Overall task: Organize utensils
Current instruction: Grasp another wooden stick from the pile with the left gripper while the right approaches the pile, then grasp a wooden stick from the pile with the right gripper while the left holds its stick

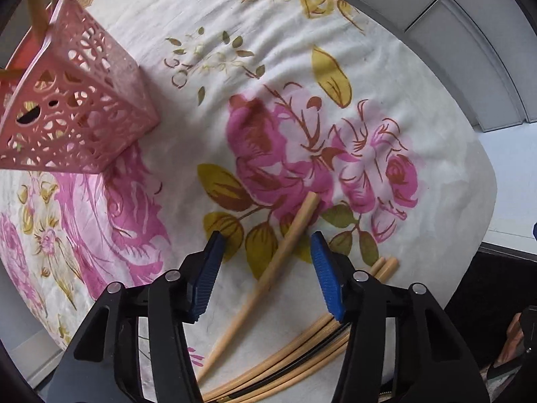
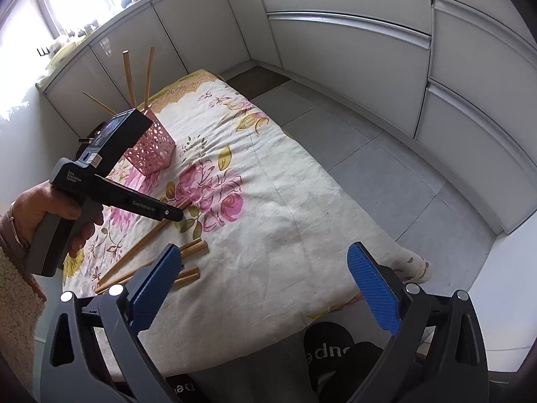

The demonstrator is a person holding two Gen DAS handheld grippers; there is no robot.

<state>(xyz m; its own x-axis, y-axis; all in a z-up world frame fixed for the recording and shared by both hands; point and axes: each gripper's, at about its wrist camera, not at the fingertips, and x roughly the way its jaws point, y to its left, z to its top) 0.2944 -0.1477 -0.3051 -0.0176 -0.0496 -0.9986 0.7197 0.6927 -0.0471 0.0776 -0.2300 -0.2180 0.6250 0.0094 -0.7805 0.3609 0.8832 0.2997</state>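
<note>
A floral cloth [image 2: 285, 208] covers the table; the pink holder [image 1: 77, 114] stands at its far left, already bearing some chopsticks, and loose chopsticks [image 2: 147, 262] lie near the front edge. The left gripper [image 1: 266, 268] straddles one chopstick [image 1: 268, 275] half-open without touching it; since it crosses the gap aslant, closing could roll it away. Only the right wrist view shows the right gripper [image 2: 268, 285], wide and empty, and the person's hand [image 2: 43, 211].

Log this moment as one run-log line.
left gripper: open, straddling single chopstick, not gripping | right gripper: open, empty | pink holder: some chopsticks in | more loose on floral cloth
</note>
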